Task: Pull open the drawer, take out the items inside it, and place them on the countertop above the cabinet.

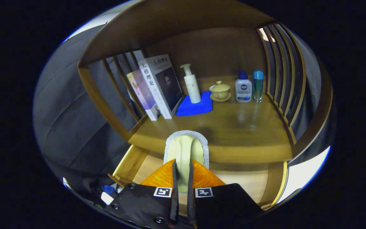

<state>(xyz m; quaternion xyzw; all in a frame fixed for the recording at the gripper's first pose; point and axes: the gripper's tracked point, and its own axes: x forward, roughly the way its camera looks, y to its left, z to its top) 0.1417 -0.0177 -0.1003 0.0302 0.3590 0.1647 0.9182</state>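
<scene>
A: One item in the claw [183, 178] right now. It's clenched on a pale sponge-like pad [186, 149] with a grey fuzzy rim, both orange fingers [157, 178] pressed on its lower part.

B: Where's the drawer?

A: Drawer [233, 181] is pulled open under the claw, pale wood floor showing either side of the fingers. Pad is up clear of it, sitting about level with the front edge of the table [233, 127].

B: So the step is?

A: My read: carry phase. Item's out of the drawer, not yet down on the table.

B: What's the next move need?

A: Push forward over the table edge, lower, let go. Front half of the table is bare, so plenty of landing room. Back row is busy: two books [157, 86] leaning on the left slats, white pump bottle [192, 84] standing on a blue cloth [194, 106], lidded cup on a saucer [220, 91], then a white bottle with a blue cap [243, 87] and a clear blue bottle [258, 86] by the right slats. Stop short of those.

B: Anything left in the drawer?

A: Can't tell. Claw blocks the middle; what I can see of the floor looks bare.

B: Risks?

A: Pad's soft, may cling to the fingers on release. Shelf overhead, so keep the approach low.
</scene>
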